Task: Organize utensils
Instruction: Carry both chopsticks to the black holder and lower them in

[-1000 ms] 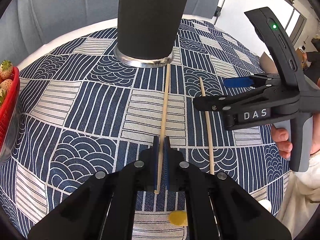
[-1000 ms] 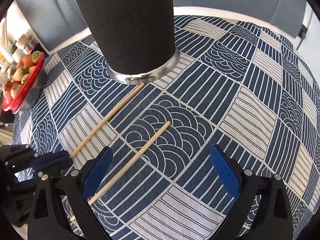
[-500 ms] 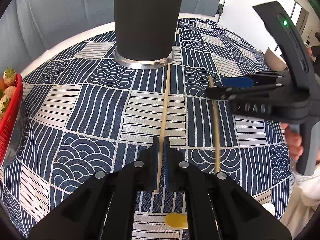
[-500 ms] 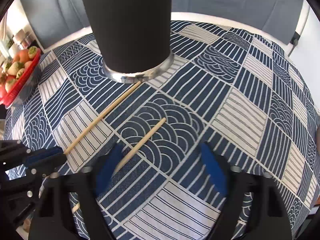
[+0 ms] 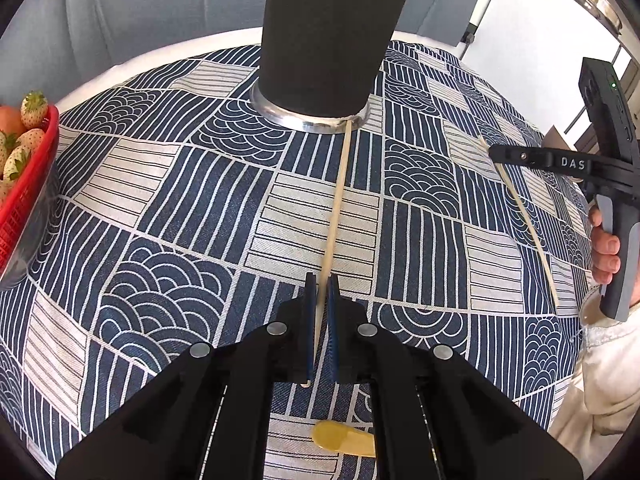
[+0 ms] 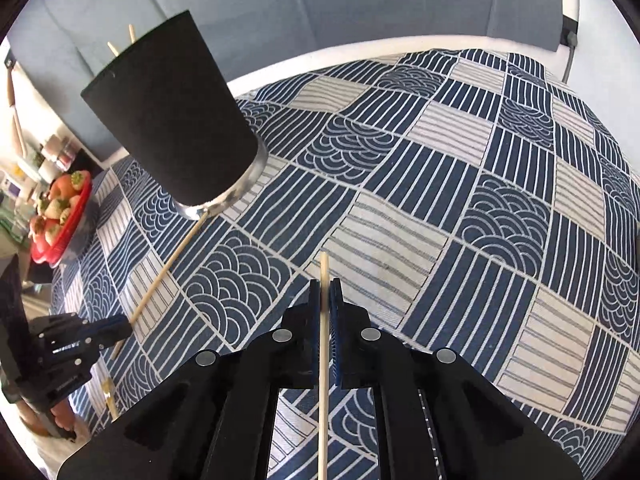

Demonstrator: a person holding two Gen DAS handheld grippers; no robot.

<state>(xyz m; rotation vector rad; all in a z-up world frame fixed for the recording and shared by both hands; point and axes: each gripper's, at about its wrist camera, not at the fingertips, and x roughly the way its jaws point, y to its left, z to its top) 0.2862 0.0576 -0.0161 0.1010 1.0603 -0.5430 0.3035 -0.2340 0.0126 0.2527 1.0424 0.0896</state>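
chopsticks: two pale wooden sticks are in play, each already taken up by one pair of tongs. the left tongs (image 5: 322,296) are closed on the first chopstick (image 5: 336,204) near its near end; the stick runs from between the blue pads toward 12 o'clock in the left wrist view, and its far tip reaches the metal base ring of the black holder (image 5: 332,40), touching or nearly so. most of this stick appears to lie on or just above the patterned tablecloth (image 5: 160,200). the right tongs (image 6: 325,300) have just been closing and are now shut on the second chopstick (image 6: 323,360), which passes between the pads lengthwise, its short tip projecting toward 12 o'clock and its long part trailing back toward 6 o'clock under the camera. the left wrist view shows this stick at 3 o'clock, well apart from the holder and apparently clear of the cloth. two more stick tips (image 6: 120,42) show above the holder rim.

handling assessment: the sticks look light, stiff, thin and smooth, so they may pivot or slide in the pads. the right grip, near one end, leaves a long part free to swing. a hold nearer the middle would steady it for insertion. a red basket of fruit (image 5: 28,184) stands at 9 o'clock, not involved.
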